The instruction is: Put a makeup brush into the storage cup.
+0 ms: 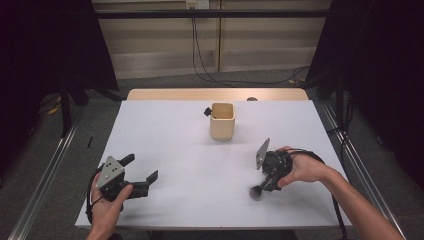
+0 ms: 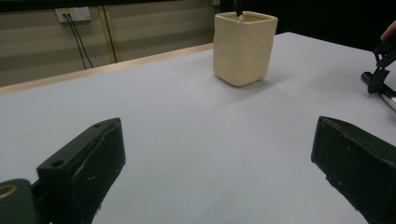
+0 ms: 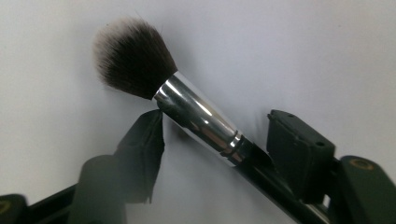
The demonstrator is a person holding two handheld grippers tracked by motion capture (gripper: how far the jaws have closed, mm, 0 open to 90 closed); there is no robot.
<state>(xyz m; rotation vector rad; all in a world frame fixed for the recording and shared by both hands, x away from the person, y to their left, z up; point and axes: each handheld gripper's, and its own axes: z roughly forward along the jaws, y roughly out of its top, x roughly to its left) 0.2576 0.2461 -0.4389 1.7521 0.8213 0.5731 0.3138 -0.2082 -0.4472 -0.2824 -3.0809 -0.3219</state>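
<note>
On the table (image 1: pixel 175 150), a brush (image 3: pixel 187 109) lies between the right gripper's (image 3: pixel 210 140) half-closed fingers, not yet clamped. Light, slick ferrule, soft bristles; grip the handle. Left gripper (image 1: pixel 142 172) fingers wide, empty.

Even overhead light, dim dark surround; near jaws blurred; glare on brush ferrule (image 3: pixel 198 119), seemingly.

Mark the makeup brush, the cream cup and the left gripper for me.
makeup brush (image 3: pixel 133 58): right gripper view, on the dark bristle head.
cream cup (image 1: pixel 222 127): high view, on its front wall.
left gripper (image 1: pixel 141 170): high view, midway between its open jaws.
</note>
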